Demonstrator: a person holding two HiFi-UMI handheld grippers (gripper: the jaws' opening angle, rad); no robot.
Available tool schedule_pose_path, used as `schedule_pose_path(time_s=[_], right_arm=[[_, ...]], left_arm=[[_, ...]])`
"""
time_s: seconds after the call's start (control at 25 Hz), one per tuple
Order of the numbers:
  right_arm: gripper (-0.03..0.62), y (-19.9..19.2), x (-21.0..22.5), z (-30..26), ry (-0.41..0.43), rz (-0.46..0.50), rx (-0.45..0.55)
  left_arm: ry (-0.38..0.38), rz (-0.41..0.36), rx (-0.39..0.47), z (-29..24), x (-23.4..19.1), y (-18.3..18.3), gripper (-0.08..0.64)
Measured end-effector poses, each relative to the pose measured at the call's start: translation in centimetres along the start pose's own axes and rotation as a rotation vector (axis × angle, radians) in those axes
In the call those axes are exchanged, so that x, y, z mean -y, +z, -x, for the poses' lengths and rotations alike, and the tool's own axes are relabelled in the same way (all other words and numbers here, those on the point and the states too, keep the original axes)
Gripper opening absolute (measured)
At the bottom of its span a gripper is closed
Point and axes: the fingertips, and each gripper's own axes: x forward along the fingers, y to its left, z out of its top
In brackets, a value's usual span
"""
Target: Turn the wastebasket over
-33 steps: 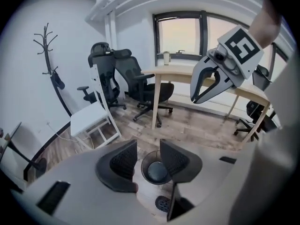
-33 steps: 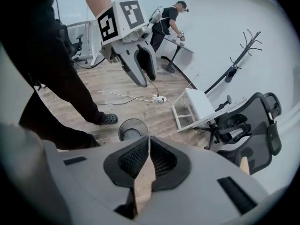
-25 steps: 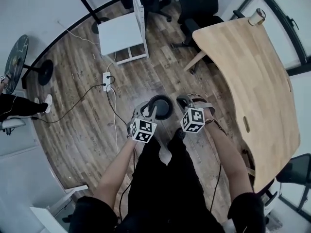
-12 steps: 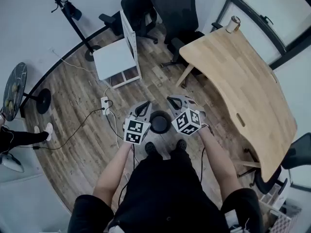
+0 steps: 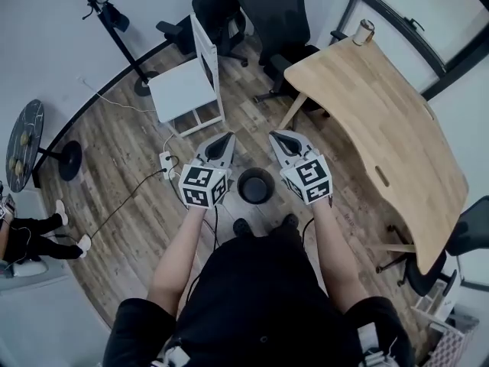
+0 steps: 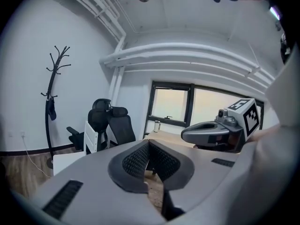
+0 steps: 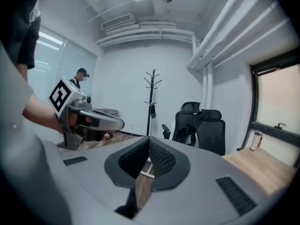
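Rising since before, left gripper (image 5: pixel 224 142) and right gripper (image 5: pixel 278 142) are hanging clenched and empty above the wastebasket (image 5: pixel 255 186), now sitting on the floor (image 5: pixel 137 178) between them. Lifting straight up is probably avoiding nudging it.

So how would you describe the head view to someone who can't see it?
Seen from above, a person holds the left claw and right claw, both shut and empty, either side of a round black wastebasket standing on the wood floor by their feet. A pale wooden table is at right, black office chairs beyond.
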Motion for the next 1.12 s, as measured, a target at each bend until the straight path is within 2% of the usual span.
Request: schedule_pose_path(time_s=[0.16,0.28,0.68,0.92,1.12], right_arm=[[0.032,0.9,1.0,1.3,-0.007,-0.136,0.074],[0.032,1.5,1.2,1.6,0.009,-0.185,0.098],[0.032,2.7,0.0,1.8,0.028,-0.142,0.11],[0.032,3.2,0.3,2.2,0.037,-0.157,0.125],[0.032,3.2,0.2,2.4,0.039,-0.147,0.121]], left_arm=[[0.014,0.037,0.026,1.1,-0.5,0.9,0.017],[0.032,0.06,0.037,1.9,-1.0,1.2,0.017],[0.054,0.055,0.05,3.2,-1.4,1.9,0.017],[0.072,0.063,0.041,2.8,-1.5,1.7,0.017],[0.057,0.065,0.033,2.6,-1.2,1.3,0.017]])
